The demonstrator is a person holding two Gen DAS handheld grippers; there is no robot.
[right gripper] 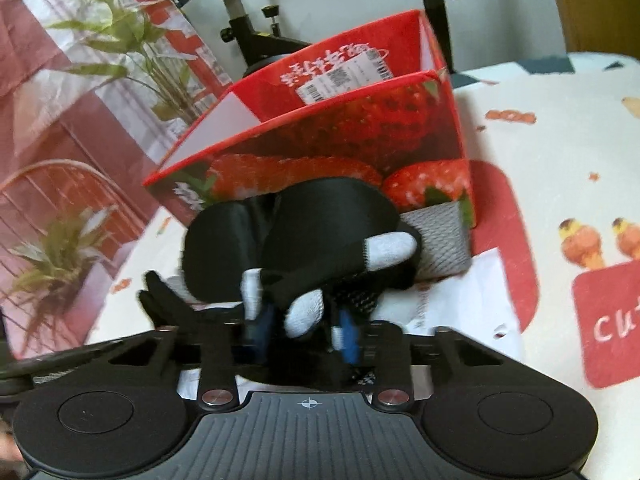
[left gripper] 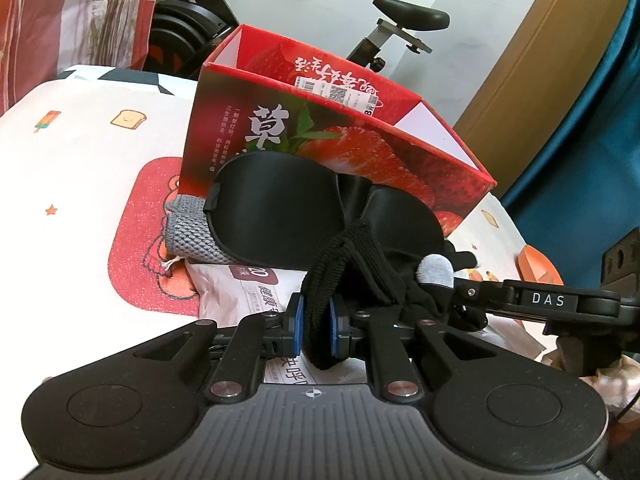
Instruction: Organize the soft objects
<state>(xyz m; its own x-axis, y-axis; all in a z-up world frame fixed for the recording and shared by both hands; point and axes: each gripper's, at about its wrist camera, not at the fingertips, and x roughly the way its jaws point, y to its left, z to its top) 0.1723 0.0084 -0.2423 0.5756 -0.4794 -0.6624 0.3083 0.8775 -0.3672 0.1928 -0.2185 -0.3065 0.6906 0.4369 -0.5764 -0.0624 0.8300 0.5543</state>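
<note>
Left gripper (left gripper: 316, 322): blue-padded fingers (left gripper: 297, 322) pinch the cuff of a black knit glove (left gripper: 352, 276). The cuff bunches between the pads and a fold hangs below them. The glove stretches to the right, where its white fingertip (left gripper: 436, 270) sits near the right gripper's arm.

Right gripper (right gripper: 306, 330): fingers (right gripper: 350, 336) close on the same glove (right gripper: 320, 276) at its finger end. White-tipped glove fingers (right gripper: 386, 248) stick up and outward above the pads. View is somewhat motion-blurred, so the exact contact is hard to read.

The glove is held between the two grippers, lifted off the surface, in front of the red strawberry box (left gripper: 360, 136).

Black eye mask (left gripper: 280, 208): leans against the box's front wall, just behind the glove; its rounded cups face the left camera. Seen also from the right wrist (right gripper: 332, 216).

Grey knit pouch (left gripper: 188, 232): lies beside the mask at the foot of the box, partly tucked under the mask's edge.

White printed packet (left gripper: 248, 284): flat below the mask and pouch, partly under the grippers.

Box stands open-topped, with a barcode label on the inner far wall. All rests on a counter covered with a white cloth (left gripper: 80, 152) printed with red cartoon patches and small food pictures.

An exercise bike (left gripper: 408, 16) stands behind the box.
</note>
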